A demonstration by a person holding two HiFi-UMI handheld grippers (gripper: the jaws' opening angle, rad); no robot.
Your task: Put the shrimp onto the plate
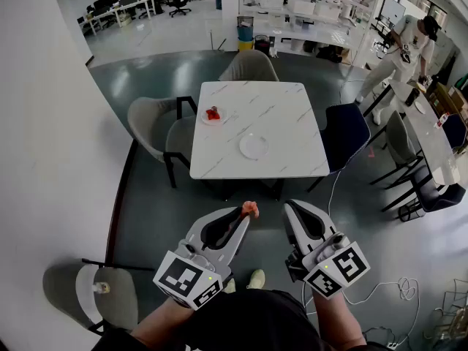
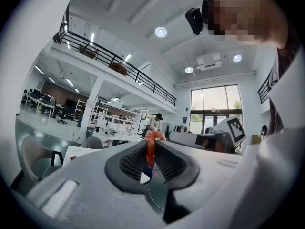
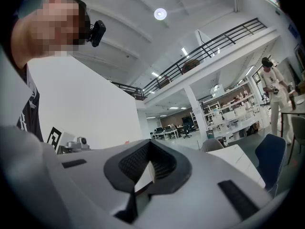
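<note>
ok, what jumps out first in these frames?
The orange shrimp pinched at the tip of the left hand-held gripper, held over the floor short of the white table. On that table an empty plate sits near the middle, and a second plate near its left edge holds something red. The right hand-held gripper is shut, empty.

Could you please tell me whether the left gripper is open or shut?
Shut: the left gripper pinches the orange shrimp between its ribbed pads.

Bright, even overhead light from ceiling lamps (image 2: 160, 31); heavy fisheye bending at edges, dark vignetted corners, sharp centres.
</note>
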